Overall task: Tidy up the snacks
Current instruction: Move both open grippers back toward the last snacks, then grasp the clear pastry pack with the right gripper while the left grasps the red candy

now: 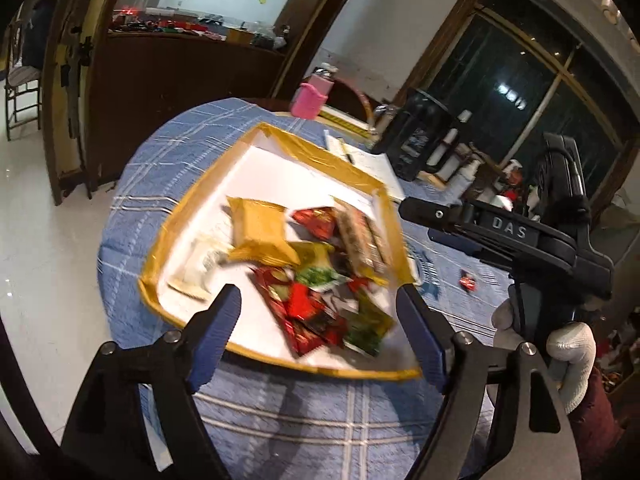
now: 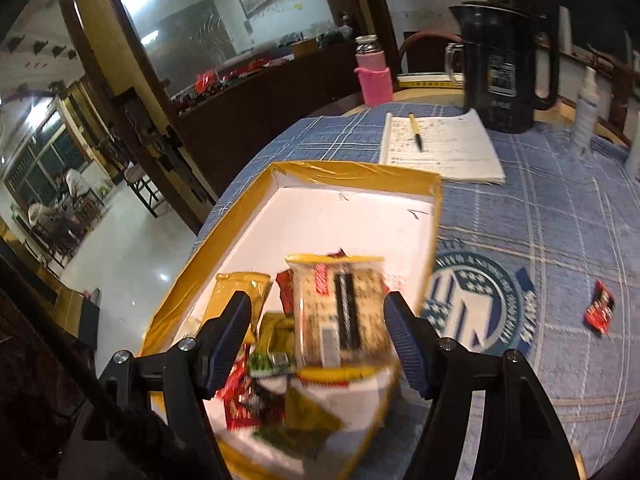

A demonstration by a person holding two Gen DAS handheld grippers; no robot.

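Observation:
A shallow white tray with a gold-taped rim (image 1: pixel 192 208) (image 2: pixel 352 172) sits on the blue plaid tablecloth. Several snack packets lie piled in it: a gold packet (image 1: pixel 260 228) (image 2: pixel 236 292), red packets (image 1: pixel 304 312), green ones, and a pale printed packet (image 2: pixel 344 312). One small red packet (image 2: pixel 600 308) (image 1: pixel 468 281) lies alone on the cloth to the right of the tray. My left gripper (image 1: pixel 320 308) is open and empty above the tray's near side. My right gripper (image 2: pixel 316 320) is open above the pale packet, not touching it; it also shows in the left wrist view (image 1: pixel 460 220).
Beyond the tray lie a notebook (image 2: pixel 444 148) with a pen (image 2: pixel 416 130), a black kettle (image 2: pixel 504 68), a pink-sleeved bottle (image 2: pixel 374 76) and a white bottle (image 2: pixel 586 112). The table edge drops to a glossy floor (image 2: pixel 128 248) on the left.

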